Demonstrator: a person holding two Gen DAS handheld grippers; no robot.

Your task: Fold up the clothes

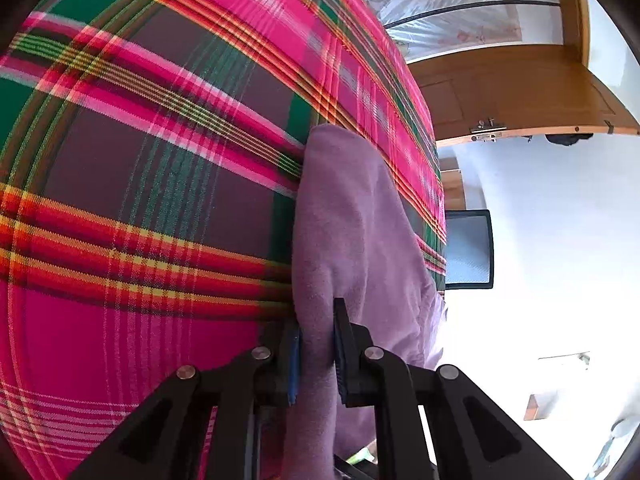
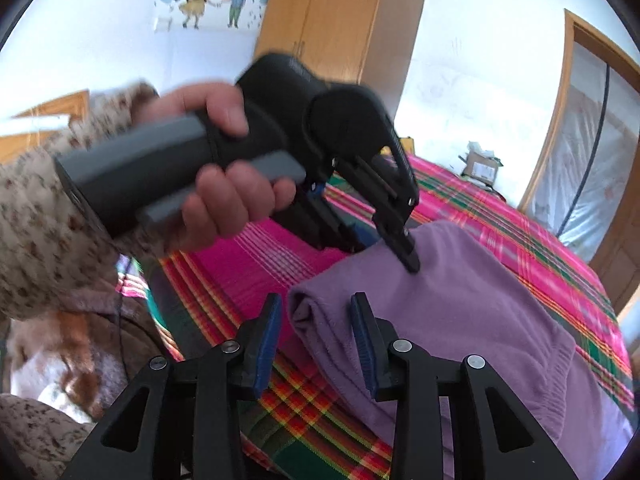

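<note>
A: What is held by the left claw [image 1: 316, 356]?

B: A thick bunch of the purple garment [image 1: 352, 232] is pinched between its two fingers, which are closed onto the cloth. In the right wrist view the same claw is seen gripped by the person's hand [image 2: 224, 184], its tip pressed down on the garment's top layer.

A: And the right claw [image 2: 318, 344]?

B: It is held partly open, with nothing gripped. The rolled near corner of the garment [image 2: 440, 320] is seen just ahead of it, roughly in line with the gap between the fingers, but no contact can be made out.

A: Where is the garment lying?

B: It is spread on the plaid bed cover [image 2: 500, 216], ahead of and to the right of the right claw, already doubled over at least once, with a ribbed hem [image 2: 560, 384] showing to the right.

A: Which step is judged to be in hand?

B: A fold is judged to be under way: one edge is gripped, the other about to be taken. The near corner would need to be closed upon before both edges could be carried over together. Whether further folds are wanted cannot be told.
</note>
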